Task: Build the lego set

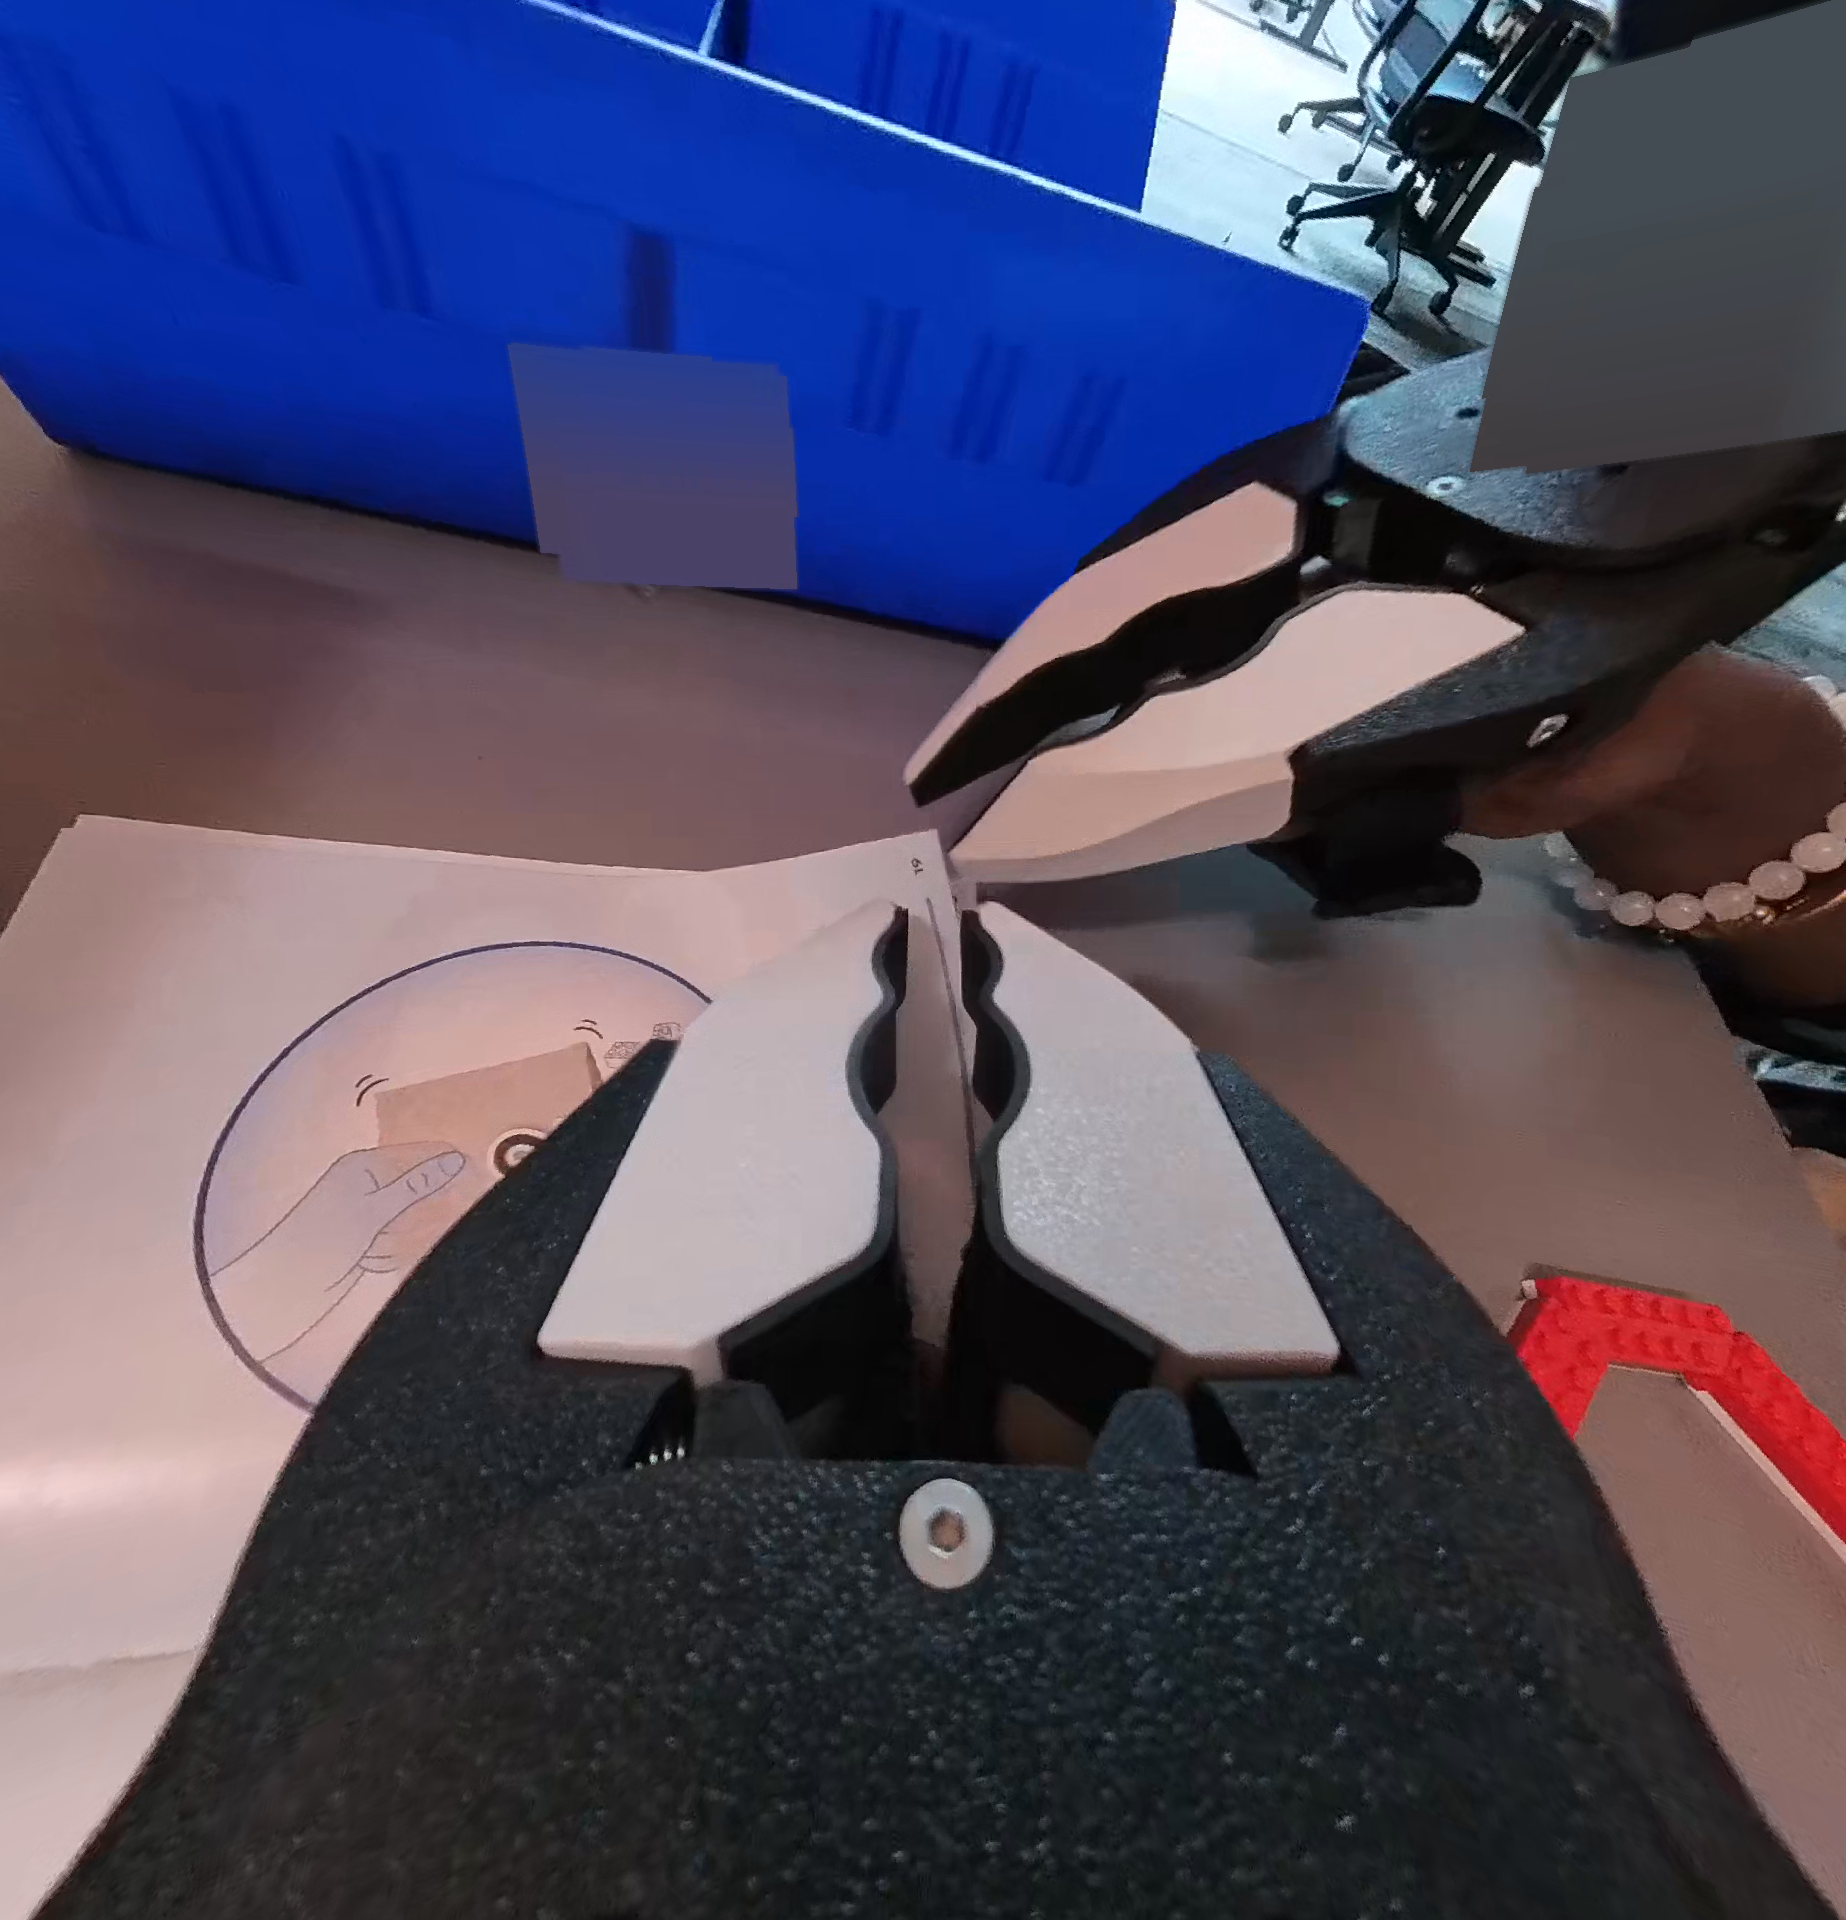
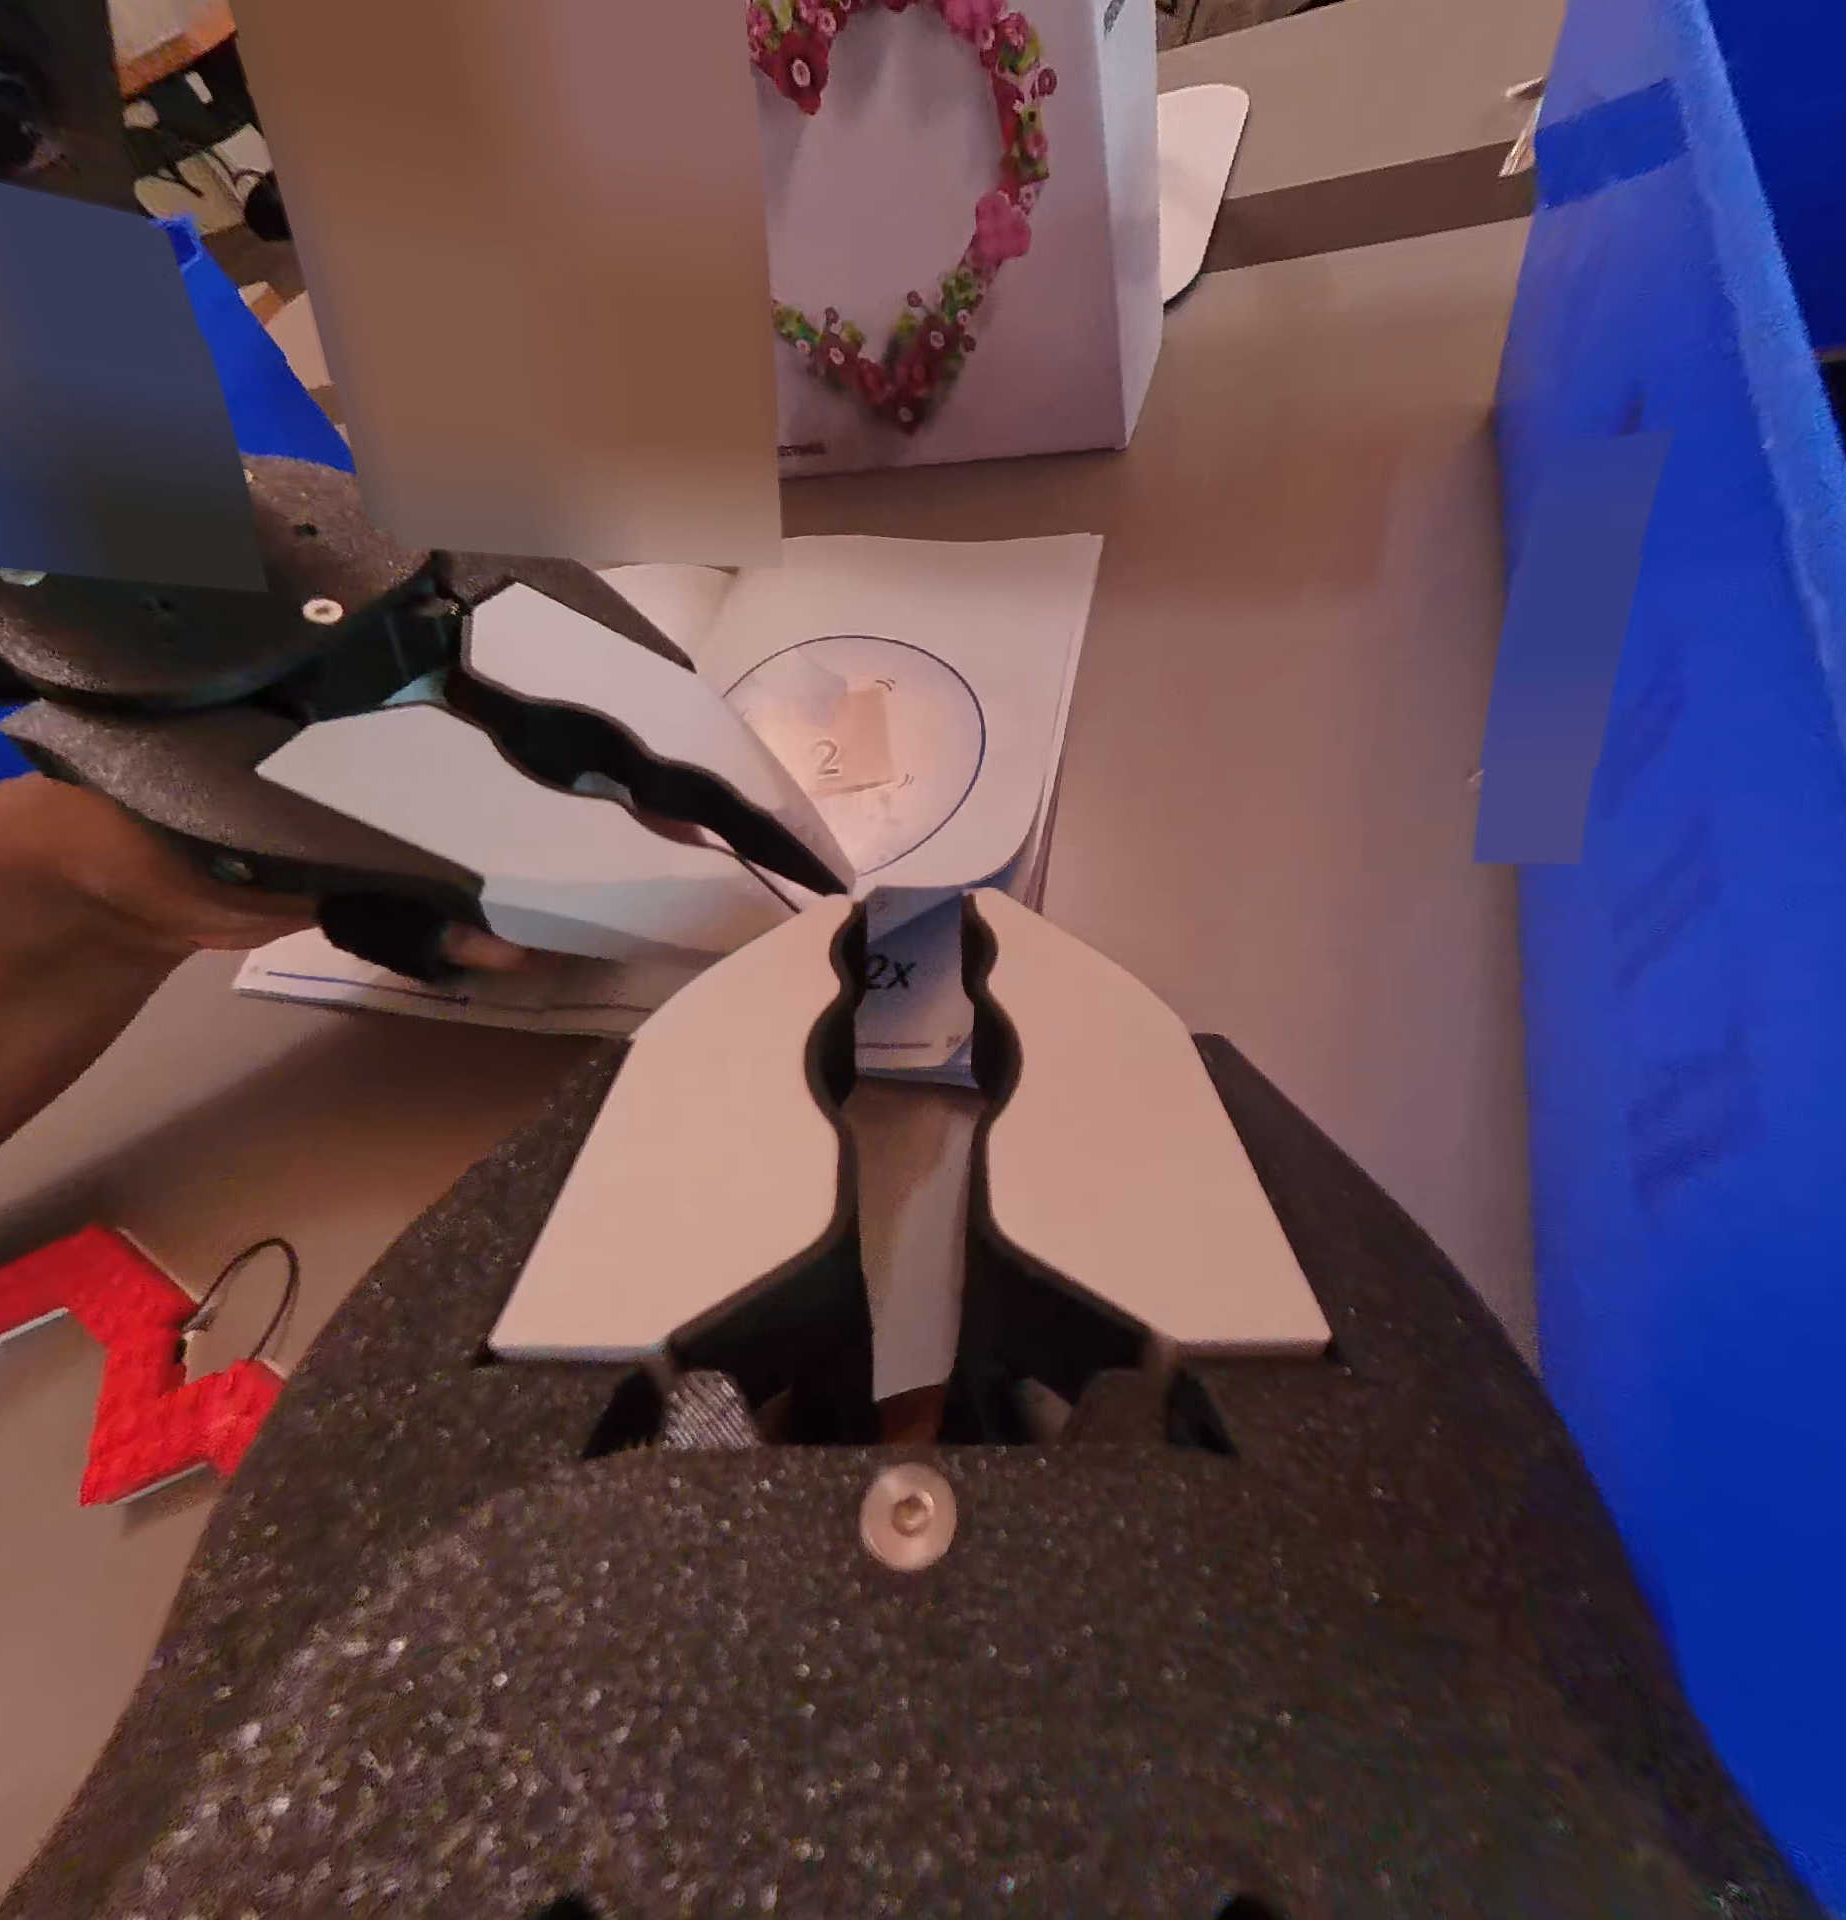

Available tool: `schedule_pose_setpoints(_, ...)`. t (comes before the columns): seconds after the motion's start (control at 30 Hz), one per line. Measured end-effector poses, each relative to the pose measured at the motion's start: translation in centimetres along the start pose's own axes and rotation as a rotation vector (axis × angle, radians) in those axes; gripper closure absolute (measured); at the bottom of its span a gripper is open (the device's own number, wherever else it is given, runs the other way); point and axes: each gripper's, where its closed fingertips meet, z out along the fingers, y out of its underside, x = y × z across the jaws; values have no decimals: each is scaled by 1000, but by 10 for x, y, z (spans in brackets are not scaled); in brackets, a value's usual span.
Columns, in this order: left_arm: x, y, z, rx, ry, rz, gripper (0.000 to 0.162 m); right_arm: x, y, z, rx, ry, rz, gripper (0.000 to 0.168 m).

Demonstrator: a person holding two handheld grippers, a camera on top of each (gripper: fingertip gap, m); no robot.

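An instruction booklet lies open on the brown table. My left gripper is shut on the raised edge of one page, which curls up from the booklet. It also shows in the right wrist view. My right gripper is open by a narrow gap, and a strip of the same page runs between its fingers. Its tips meet the page corner just ahead of the left gripper. A red lego frame piece lies on the table to the side, also in the right wrist view.
A large blue bin stands close behind the booklet and fills the right side of the right wrist view. A white set box with a flower heart stands beyond the booklet. A thin black loop lies by the red piece. Office chairs are far off. My two grippers' fingertips are within a few centimetres of each other.
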Motion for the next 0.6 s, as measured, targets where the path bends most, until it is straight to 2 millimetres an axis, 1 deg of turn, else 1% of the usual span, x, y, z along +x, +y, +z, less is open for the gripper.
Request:
schedule_pose_setpoints(0.17,1,1,1,-11,3,5,154,4,3,3,-11,-5,32,150)
schedule_pose_setpoints(0.4,-1,0,0,-1,6,-13,154,8,9,5,-28,8,25,151)
schedule_pose_setpoints(0.6,3,5,3,-36,24,4,144,3,12,6,-42,-14,6,152)
